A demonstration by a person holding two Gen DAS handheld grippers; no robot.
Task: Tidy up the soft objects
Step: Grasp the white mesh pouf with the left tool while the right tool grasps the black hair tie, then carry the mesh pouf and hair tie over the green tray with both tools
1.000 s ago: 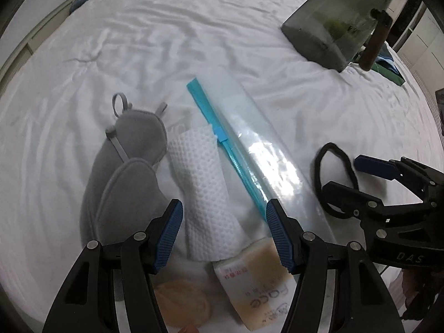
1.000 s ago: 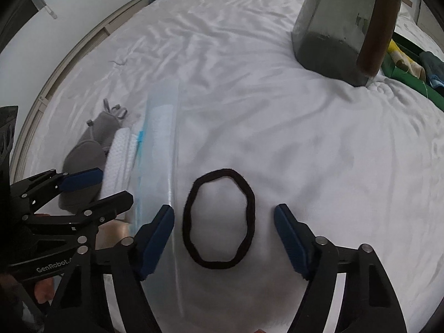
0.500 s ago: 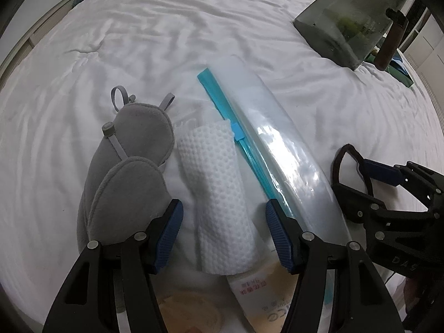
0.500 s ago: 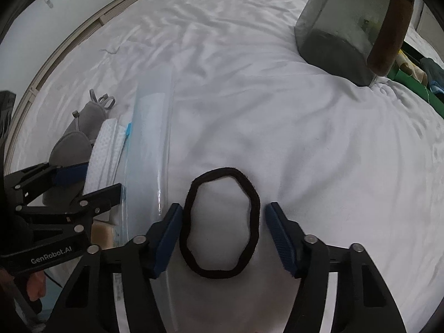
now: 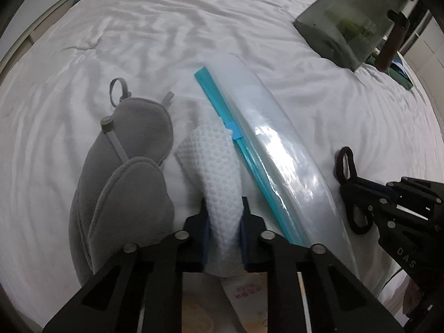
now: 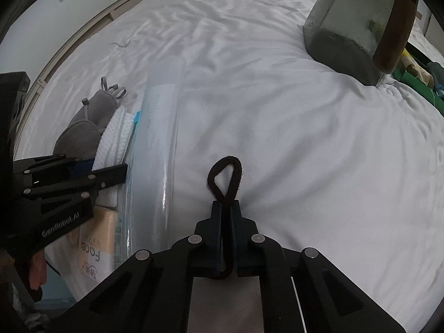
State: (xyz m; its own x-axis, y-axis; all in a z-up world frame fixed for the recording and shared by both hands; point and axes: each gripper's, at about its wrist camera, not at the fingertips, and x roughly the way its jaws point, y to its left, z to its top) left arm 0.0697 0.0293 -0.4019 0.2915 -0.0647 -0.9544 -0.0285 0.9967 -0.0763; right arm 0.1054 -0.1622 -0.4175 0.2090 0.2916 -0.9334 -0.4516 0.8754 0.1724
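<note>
Left wrist view, bed [image 5: 194,27]: white, rumpled.
Zip bag [image 5: 277,149]: centre, running 11 to 5 o'clock.
Left gripper [image 5: 224,216]: jaws clamped on white cloth [image 5: 219,166], 6 o'clock.
Right gripper [image 6: 225,208]: jaws pinching black hair band [image 6: 225,177], its loop squeezed.

Two close wrist fisheyes, steeply down over one white bed [image 5: 194,27], zip bag [image 5: 277,149] shared.

R gripper [image 6: 225,208]: jaws pinched on black hair band [image 6: 226,179], loop bunched above tips, on white sheet [image 6: 305,144]. L gripper [image 6: 109,172] at left, clamped on white cloth [image 6: 115,136]. Clear zip bag [image 6: 158,149] between. Grey eye mask [image 6: 83,127] far left.
</note>
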